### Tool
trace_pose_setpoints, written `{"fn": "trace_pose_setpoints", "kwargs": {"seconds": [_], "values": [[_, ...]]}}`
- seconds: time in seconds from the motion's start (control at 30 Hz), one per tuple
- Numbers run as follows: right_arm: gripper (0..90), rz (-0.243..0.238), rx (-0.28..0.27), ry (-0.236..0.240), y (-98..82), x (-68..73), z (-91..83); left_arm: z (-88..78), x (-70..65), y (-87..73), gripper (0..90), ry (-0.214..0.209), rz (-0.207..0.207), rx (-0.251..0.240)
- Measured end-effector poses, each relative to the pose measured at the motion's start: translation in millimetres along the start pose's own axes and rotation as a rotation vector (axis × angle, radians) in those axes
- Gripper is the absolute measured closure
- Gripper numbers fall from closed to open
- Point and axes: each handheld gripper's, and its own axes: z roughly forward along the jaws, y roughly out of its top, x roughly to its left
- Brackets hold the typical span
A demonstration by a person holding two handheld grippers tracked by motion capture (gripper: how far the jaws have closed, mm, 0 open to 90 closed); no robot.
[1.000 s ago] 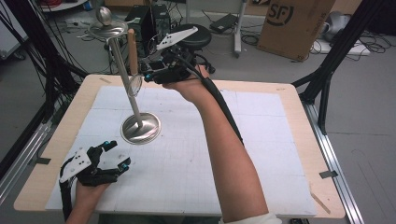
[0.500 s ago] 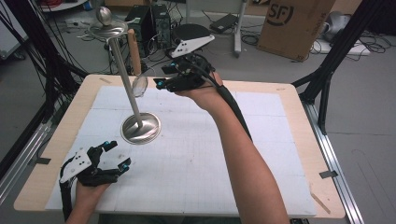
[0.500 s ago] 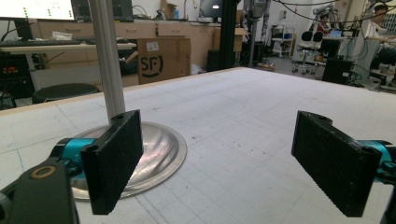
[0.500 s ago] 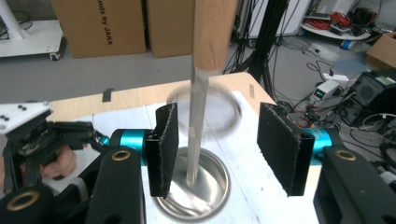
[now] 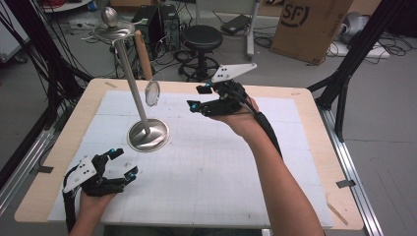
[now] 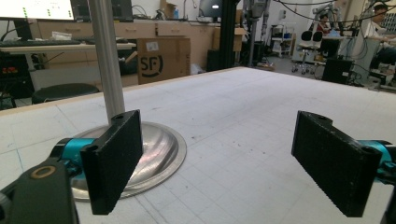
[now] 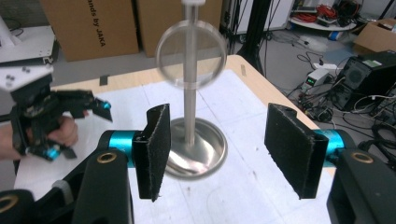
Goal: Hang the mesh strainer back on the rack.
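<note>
The round disc (image 5: 153, 93) hanging beside the metal stand (image 5: 132, 76) is see-through and blurry, so it is hard to tell what it is or what holds it up. In the right gripper view the top of the stand's pole is cut off. The stand has a shiny round dish (image 5: 148, 135) at its foot, on the left part of the table (image 5: 314, 147), and I cannot see anything lying in the dish. The right gripper (image 5: 199, 98) is up in the air over the far middle of the table, to the right of the disc and apart from it. Its jaws have just been opening, and nothing is between them. The left gripper (image 5: 124, 162) rests near the front left edge, just in front of the dish, jaws wide apart and holding nothing.
</note>
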Motion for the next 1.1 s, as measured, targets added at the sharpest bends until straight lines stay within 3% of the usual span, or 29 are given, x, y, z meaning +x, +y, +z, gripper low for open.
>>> {"fn": "trace_pose_setpoints", "kwargs": {"seconds": [0.3, 0.77, 1.1], "values": [[40.1, 0.048, -0.019, -0.026, -32.8, 1.5, -20.9, 0.1, -0.1, 0.0, 17.0, 0.001, -0.002, 0.0], [36.5, 0.049, -0.031, -0.042, -48.5, 8.8, -25.9, 0.0, -0.3, 0.0, 17.0, 0.0, 0.001, -0.001], [34.9, 0.095, -0.046, -0.085, -79.9, 11.7, -35.2, 0.0, -0.4, 0.0, 16.9, -0.001, 0.004, 0.0]]}}
